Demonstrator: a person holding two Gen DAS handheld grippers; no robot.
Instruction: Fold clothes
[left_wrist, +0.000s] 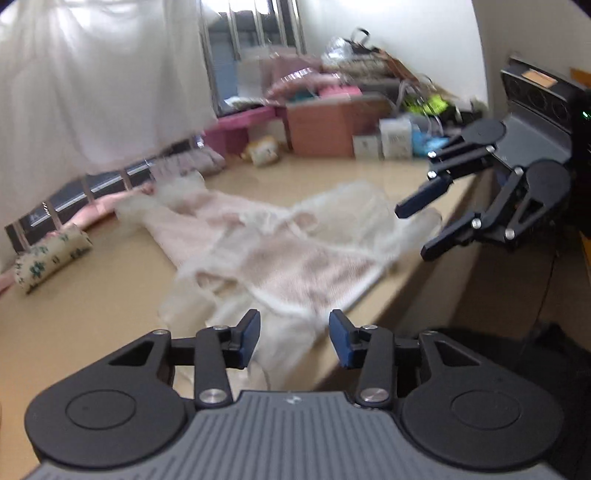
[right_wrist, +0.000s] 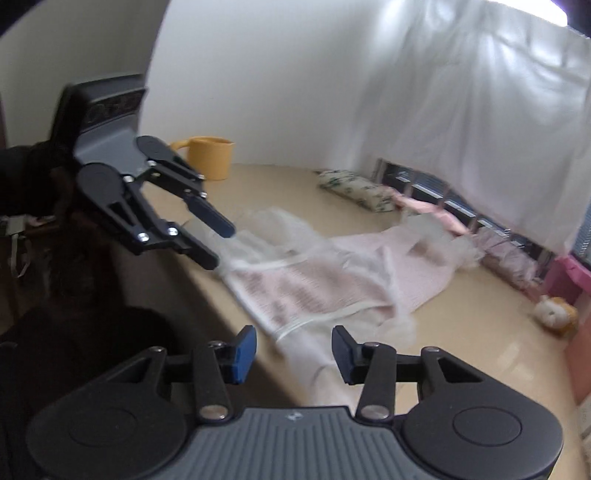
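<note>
Along the near edge of the desk (left_wrist: 55, 317) lies the garment (left_wrist: 280, 254), a pale pink and white knitted piece with sheer trim, spread out but rumpled, one end reaching toward the far edge by the curtain (left_wrist: 92, 74) and the other drooping over the near edge. Both views are blurred, so its finer folds cannot be made out.

Just short of that near edge sits the left gripper (left_wrist: 293, 338), its blue-padded fingers set apart with nothing between them; the overhanging hem shows in the gap beyond the pads, and whether they touch cloth cannot be told. The right gripper (left_wrist: 415, 230) hangs beside the garment's corner at the near edge, fingers also spread and holding nothing, tips pointing at the sheer fringe without clear contact. From its own camera the right gripper (right_wrist: 293, 350) has the draped hem straight ahead between the pads, and the left gripper (right_wrist: 218, 245) appears with its fingertips close to the garment's other near corner.

Bare desk surface lies on either side of the garment. A floral cushion (left_wrist: 51, 258) rests toward the far edge near the curtain, well apart from the cloth. A yellow mug (right_wrist: 208, 157) stands at the far corner against the wall. Boxes and bags (left_wrist: 332, 122) crowd the opposite end, with a small plush toy (right_wrist: 556, 314) near them.
</note>
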